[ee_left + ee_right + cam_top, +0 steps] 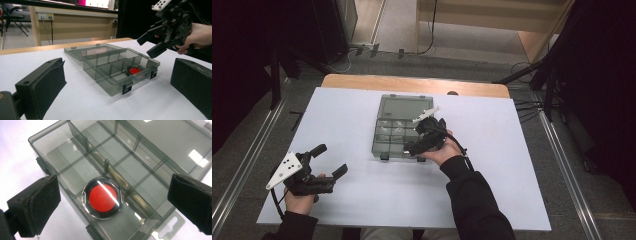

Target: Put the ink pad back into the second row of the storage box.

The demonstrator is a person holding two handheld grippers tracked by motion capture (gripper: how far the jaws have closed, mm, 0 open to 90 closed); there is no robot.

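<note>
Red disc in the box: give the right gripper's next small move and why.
Probably lift the right gripper straight up, clear of the box. Its jaws stand open, and the red disc lies free in a front compartment, touching neither pad, so it looks placed.

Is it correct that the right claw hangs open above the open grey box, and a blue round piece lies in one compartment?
Not quite: the round piece is red, not blue, as the right gripper view shows. The rest holds: the right claw hangs open above the open grey box, and the piece lies in one compartment.
</note>
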